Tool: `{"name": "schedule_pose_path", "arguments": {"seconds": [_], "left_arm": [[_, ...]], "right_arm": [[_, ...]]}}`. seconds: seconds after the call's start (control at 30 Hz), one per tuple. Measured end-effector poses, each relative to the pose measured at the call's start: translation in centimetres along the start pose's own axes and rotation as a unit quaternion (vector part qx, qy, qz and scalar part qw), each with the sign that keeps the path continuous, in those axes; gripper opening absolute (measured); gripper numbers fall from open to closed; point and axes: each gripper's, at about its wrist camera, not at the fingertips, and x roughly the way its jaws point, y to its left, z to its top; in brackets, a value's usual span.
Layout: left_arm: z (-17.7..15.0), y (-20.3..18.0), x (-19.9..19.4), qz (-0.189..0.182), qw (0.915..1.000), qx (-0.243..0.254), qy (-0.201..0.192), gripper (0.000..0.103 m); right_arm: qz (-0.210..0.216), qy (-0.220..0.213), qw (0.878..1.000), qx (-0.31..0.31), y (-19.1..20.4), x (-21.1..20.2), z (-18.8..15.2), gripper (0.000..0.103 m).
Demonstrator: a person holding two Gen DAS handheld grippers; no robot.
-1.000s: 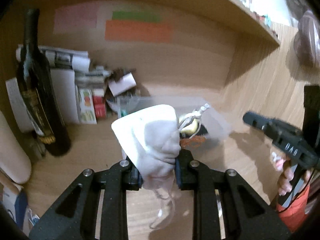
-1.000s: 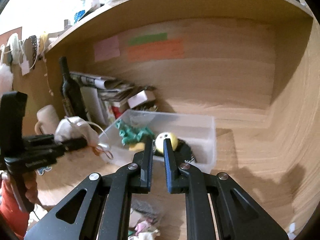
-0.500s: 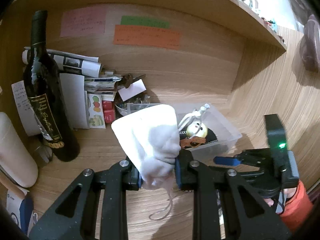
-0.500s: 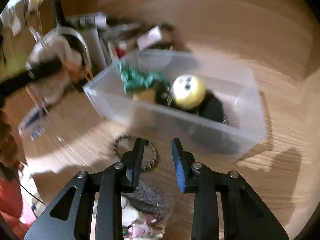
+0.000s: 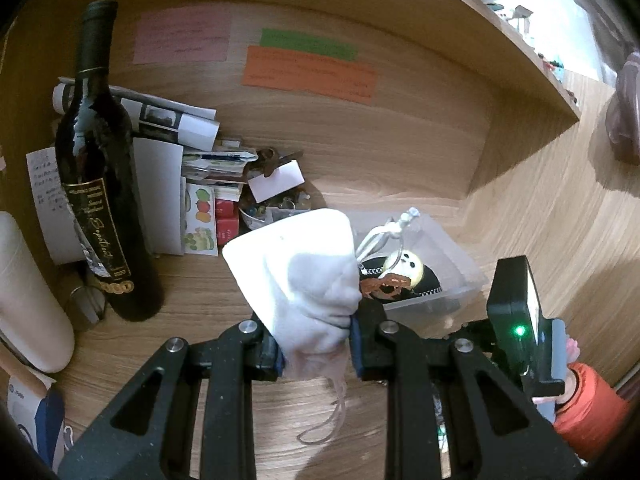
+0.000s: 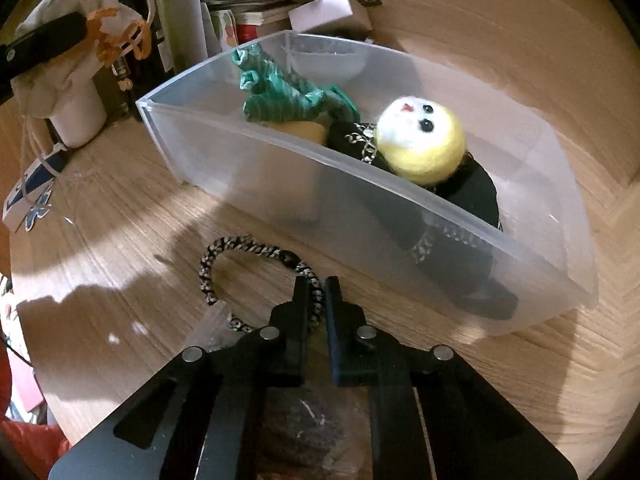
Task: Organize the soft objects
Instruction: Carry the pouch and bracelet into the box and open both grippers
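Left wrist view: the left gripper [image 5: 316, 340] pinches a white pouch [image 5: 304, 276] just beside the clear bin [image 6: 360, 208]. The right gripper [image 6: 318, 296], fingers nearly together, nips a braided hair tie [image 6: 224, 256] on the desk [image 6: 120, 248] against the bin's near wall.

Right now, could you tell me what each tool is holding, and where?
Left tool: white drawstring pouch, by its gathered neck. Right tool: braided hair tie, pinched on its loop.

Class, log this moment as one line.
left gripper: shut on white drawstring pouch | right gripper: shut on braided hair tie | clear plastic bin: part-filled
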Motion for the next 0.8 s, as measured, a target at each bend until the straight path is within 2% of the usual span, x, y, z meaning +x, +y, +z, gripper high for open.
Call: {"name": "schedule_pose_path", "arguments": {"seconds": [0.1,0.2,0.47,0.6,0.8], "left_arm": [[0.1,0.0,-0.3,0.004,1.0000,-0.001,-0.003,0.024],[0.3,-0.1,-0.7,0.004,0.9999,-0.002,-0.009,0.024],[2.8,-1.5,-1.2,0.003,0.9994,0.013,-0.033,0.024],[4.3,-2.5,-0.4,0.003,0.9988,0.024,-0.044,0.024],[5.7,-3.0,2.4,0.023,0.9980,0.027,-0.053,0.024]], "right_arm": [[0.002,-0.009,1.000,0.001,0.3,-0.5,-0.1,0.006],[0.000,-0.035,0.999,-0.001,0.9,-2.0,0.0,0.006],[0.004,-0.123,0.992,0.001,1.2,-9.0,0.2,0.006],[-0.017,-0.165,0.986,0.013,-0.1,-11.4,1.4,0.006],[-0.054,-0.198,0.977,0.051,-2.7,-12.2,2.2,0.006]]}}
